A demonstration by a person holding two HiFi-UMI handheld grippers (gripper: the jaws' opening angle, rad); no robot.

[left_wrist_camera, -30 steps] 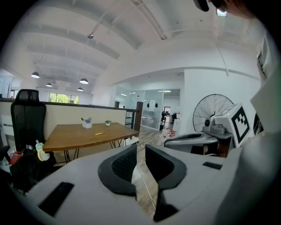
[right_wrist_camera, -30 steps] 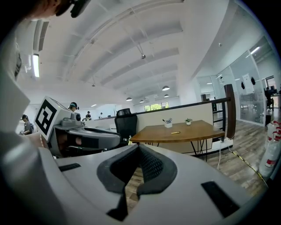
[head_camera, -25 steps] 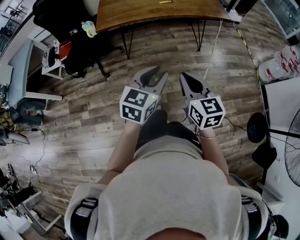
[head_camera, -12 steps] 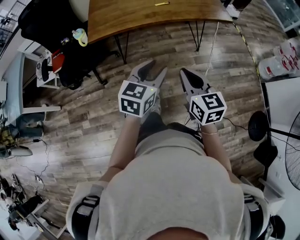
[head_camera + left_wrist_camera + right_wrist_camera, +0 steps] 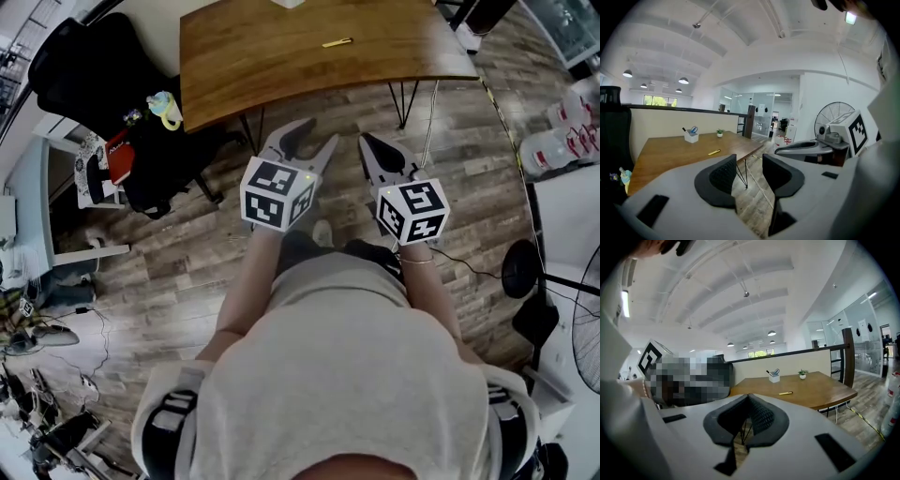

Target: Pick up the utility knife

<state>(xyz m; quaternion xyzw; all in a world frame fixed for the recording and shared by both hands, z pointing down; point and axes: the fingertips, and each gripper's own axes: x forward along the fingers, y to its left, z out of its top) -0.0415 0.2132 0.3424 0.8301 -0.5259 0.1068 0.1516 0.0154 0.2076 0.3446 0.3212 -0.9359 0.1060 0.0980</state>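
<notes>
utility knife (image 5: 337,42): small and yellow; lies flat on the wooden tabletop (image 5: 272,66), toward its far side; well ahead of both tongs and roughly between the lines they point along; nothing touches it
knife axis: long axis runs across the tongs' line of reach, nearly side to side in the head view with its right end a little farther off; too small to tell which end carries the blade
knife neighbours: a white pen holder (image 5: 774,378) and a small potted plant (image 5: 802,374) stand well beyond it, farther from the tongs; bare wood all round the knife
left tongs (image 5: 314,133): jaws spread wide; only floor and a table leg show in the gap between them; holds nothing; short of the tabletop's near edge, over the wooden floor (image 5: 450,141)
right tongs (image 5: 367,141): jaws brought together at the tips with nothing caught in them; just beside the left tongs, level with them
step in hand: the approach, as i judge it; the knife is not yet within reach of either tongs
next move: bring the tongs over the tabletop and down to the knife; the open left tongs look the readier; the jaws should straddle the thin body across its short width, so the wrist may need turning to suit that sideways axis
risk: a low, flat body may slide on the smooth wood under a shallow pinch
</notes>
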